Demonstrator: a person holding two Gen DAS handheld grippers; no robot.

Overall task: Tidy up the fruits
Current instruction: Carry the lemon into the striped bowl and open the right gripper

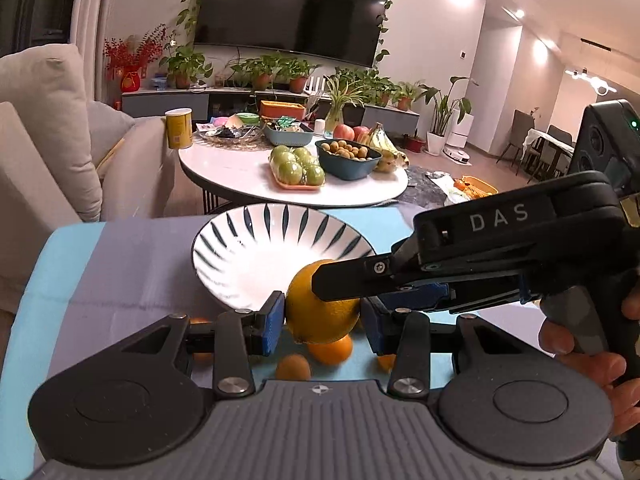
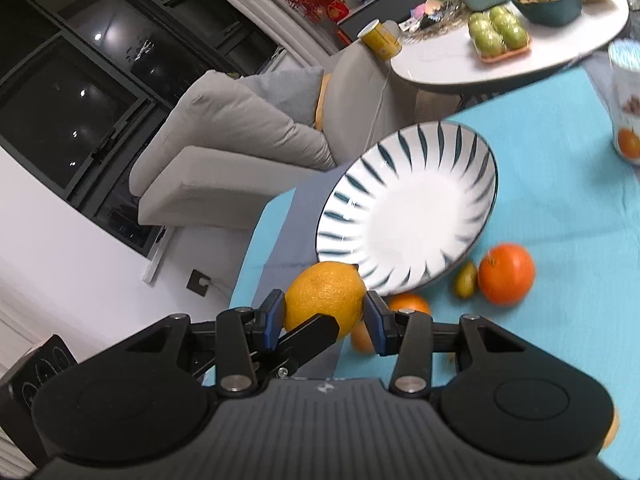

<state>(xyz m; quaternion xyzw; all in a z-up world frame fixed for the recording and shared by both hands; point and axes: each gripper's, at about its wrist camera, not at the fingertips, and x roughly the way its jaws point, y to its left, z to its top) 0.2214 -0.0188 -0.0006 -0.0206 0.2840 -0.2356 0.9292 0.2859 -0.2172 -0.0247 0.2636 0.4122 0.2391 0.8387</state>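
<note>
Left wrist view: left gripper (image 1: 322, 318), blue pads set on either side of a large yellow-orange citrus fruit (image 1: 316, 312); the left pad touches its flank, while contact at the right pad is hidden behind the other tool, so a full clamp by these jaws cannot be confirmed. The right gripper (image 1: 340, 280) enters from the right, held by a hand (image 1: 592, 356), one black finger laid across the upper front of the same fruit. Beyond the jaws, a white plate with dark radial stripes (image 1: 248, 248), tilted in this view, on a blue tablecloth (image 1: 120, 272). Below the held fruit and between the jaws, several smaller oranges (image 1: 330, 350) lie on the cloth, blurred. Far ahead, a round white table (image 1: 240, 176) bearing green apples (image 1: 298, 168), a dark bowl of small brown fruit (image 1: 348, 156), bananas (image 1: 382, 140) and a yellow can (image 1: 179, 128). Right wrist view: right gripper (image 2: 325, 316), both blue pads pressed on the yellow-orange citrus fruit, clamped and raised clear of the cloth; a black finger of the left gripper (image 2: 308, 334) crosses the lower front of the fruit. Just beyond the jaws, the striped plate, empty. Right of the jaws on the cloth, a red-orange mandarin (image 2: 506, 274), a small greenish fruit (image 2: 466, 280) beside it, and an orange (image 2: 408, 304) close to the right pad. Upper left, a grey sofa (image 2: 224, 160).
</note>
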